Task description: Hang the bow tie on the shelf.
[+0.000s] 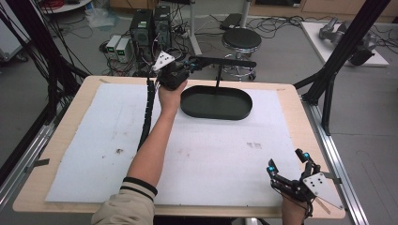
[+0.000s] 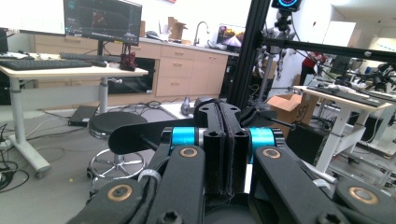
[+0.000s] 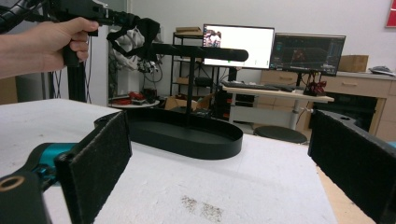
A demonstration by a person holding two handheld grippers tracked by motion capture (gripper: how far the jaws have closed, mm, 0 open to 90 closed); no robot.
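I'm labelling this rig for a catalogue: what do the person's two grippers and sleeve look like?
Both the left gripper and the right gripper are black linkages with cyan fittings near the jaws, brass-coloured pivots and dark foam-like pads. Each carries a grey three-cornered plate with black dots. A ribbed black cable trails from the left one. The sleeve is beige with a dark striped cuff.

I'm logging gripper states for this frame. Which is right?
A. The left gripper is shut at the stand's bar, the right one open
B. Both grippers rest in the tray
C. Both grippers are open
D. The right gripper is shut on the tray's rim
A: the left gripper has its jaws pressed together at the end of the horizontal bar, while the right gripper is spread wide over the white mat.
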